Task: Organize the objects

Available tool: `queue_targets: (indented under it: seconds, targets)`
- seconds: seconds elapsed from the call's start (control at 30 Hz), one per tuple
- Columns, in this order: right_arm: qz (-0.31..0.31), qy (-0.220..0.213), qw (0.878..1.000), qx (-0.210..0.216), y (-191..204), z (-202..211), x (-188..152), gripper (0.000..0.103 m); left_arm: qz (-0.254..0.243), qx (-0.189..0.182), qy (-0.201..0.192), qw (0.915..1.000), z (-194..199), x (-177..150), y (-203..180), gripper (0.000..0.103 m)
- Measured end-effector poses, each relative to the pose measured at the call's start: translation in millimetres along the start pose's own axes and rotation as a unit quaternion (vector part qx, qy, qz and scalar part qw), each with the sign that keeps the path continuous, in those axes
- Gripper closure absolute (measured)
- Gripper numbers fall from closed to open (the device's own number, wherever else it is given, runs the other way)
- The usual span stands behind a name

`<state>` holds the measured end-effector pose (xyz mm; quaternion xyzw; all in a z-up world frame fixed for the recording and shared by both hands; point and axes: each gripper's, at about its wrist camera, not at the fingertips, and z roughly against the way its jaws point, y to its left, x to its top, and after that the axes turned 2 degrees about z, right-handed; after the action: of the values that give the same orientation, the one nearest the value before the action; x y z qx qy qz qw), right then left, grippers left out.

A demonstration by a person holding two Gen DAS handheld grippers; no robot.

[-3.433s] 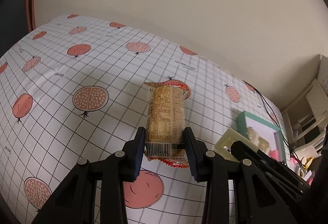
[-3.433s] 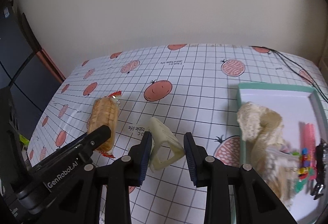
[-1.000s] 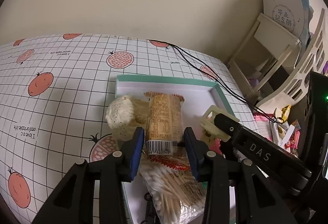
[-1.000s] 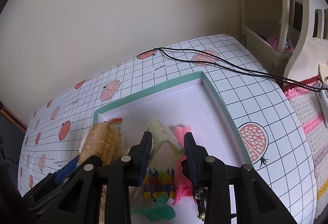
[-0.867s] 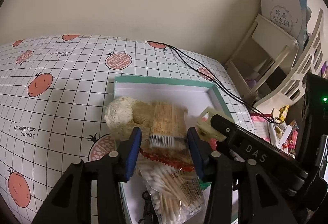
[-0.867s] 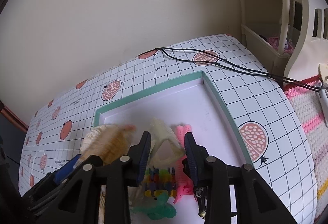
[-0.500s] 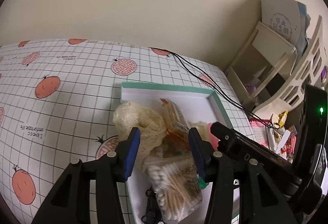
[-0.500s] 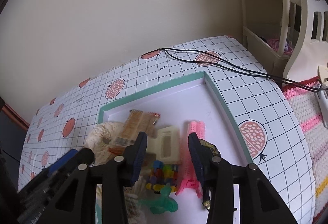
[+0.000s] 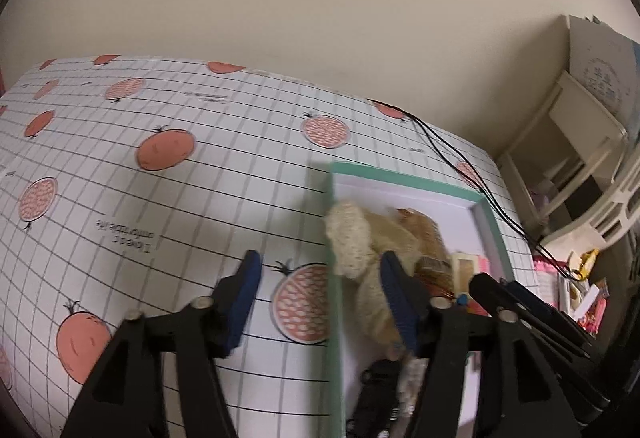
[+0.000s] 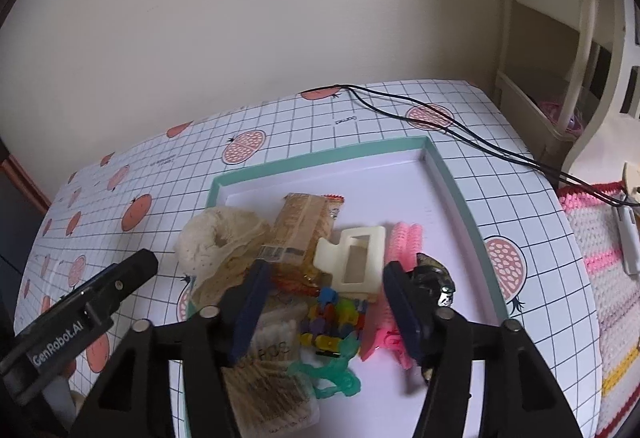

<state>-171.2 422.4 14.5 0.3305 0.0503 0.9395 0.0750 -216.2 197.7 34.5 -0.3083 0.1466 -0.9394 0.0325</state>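
Clearing both grippers off the tray, load delivered.

Tray [image 10: 452,177]: teal-rimmed, white floor, on the grid-and-fruit tablecloth [image 9: 200,173]. Far right part of the floor bare; contents crowded at the near left.

Contents, left to right:
- cream crochet piece [image 10: 218,238], draped over the left rim
- snack packet [image 10: 298,234], leaning on the crochet piece
- cream hair claw [image 10: 354,258], flat, touching the packet's corner
- pink rollers [image 10: 404,242], just right of the claw
- cotton swab bag [image 10: 264,390], coloured beads [image 10: 330,318] and green ring [image 10: 336,374], near edge

Left gripper [image 9: 320,302]: fingers spread, nothing between them, straddling the tray's left rim.
Right gripper [image 10: 324,310]: fingers spread, empty, above the beads, claw just beyond the tips.

Handling note (judgement): lift straight up and back with fingers wide, so no pad snags the crochet or nudges the leaning packet. The pile looks loosely stacked; a sideways sweep could push the crochet piece over the rim.
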Motion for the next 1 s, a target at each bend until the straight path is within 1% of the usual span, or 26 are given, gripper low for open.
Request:
queue_targets:
  seconds: [0.07,0.1,0.13,0.2,0.27,0.3,0.33,0.4,0.47,0.67,0.87,1.0]
  targets:
    - [0.002,-0.002,1.000,0.002,2.0,1.0,-0.4,0.031,0.005,0.007,-0.004,1.0000,0.8,-0.6,5.5,0.033]
    - [0.002,-0.002,1.000,0.004,2.6,1.5,-1.0,0.028,0.007,0.011,-0.006,0.9999,1.0,-0.2,8.4,0.028]
    - [0.003,-0.002,1.000,0.005,3.5,1.9,-1.7,0.024,0.008,0.015,-0.009,0.9998,1.5,-0.1,11.1,0.020]
    - [0.007,-0.002,1.000,0.004,5.5,2.9,-2.7,0.017,0.010,0.021,-0.017,0.9996,4.9,-0.9,14.8,0.012]
    - [0.009,-0.004,1.000,0.005,7.0,4.0,-3.5,0.007,0.010,0.027,-0.024,0.9993,6.7,-1.2,18.7,0.008]
    - [0.010,-0.005,1.000,0.008,7.8,5.1,-3.8,0.005,0.010,0.035,-0.028,0.9989,7.8,-1.0,20.6,0.001]
    - [0.011,-0.006,1.000,0.009,8.5,6.4,-4.1,0.000,0.010,0.042,-0.034,0.9985,9.6,-1.8,22.1,0.000]
    - [0.013,-0.010,1.000,0.009,10.8,9.3,-5.0,0.000,0.008,0.054,-0.045,0.9975,14.4,-1.9,25.7,0.000]
    - [0.015,-0.010,1.000,0.009,12.7,10.8,-5.6,0.000,0.006,0.058,-0.051,0.9970,19.6,-0.6,29.1,0.000]
    - [0.020,-0.018,1.000,0.009,20.0,20.4,-7.3,0.000,-0.003,0.054,-0.077,0.9956,41.3,1.0,35.5,0.000]
    - [0.037,-0.029,0.999,0.006,37.1,38.1,-12.5,0.000,-0.022,0.066,-0.110,0.9914,72.2,-1.2,38.5,0.000]
    - [0.028,-0.034,0.999,0.006,43.0,56.1,-20.7,0.000,-0.027,0.074,-0.124,0.9891,94.8,-5.8,46.6,0.000]
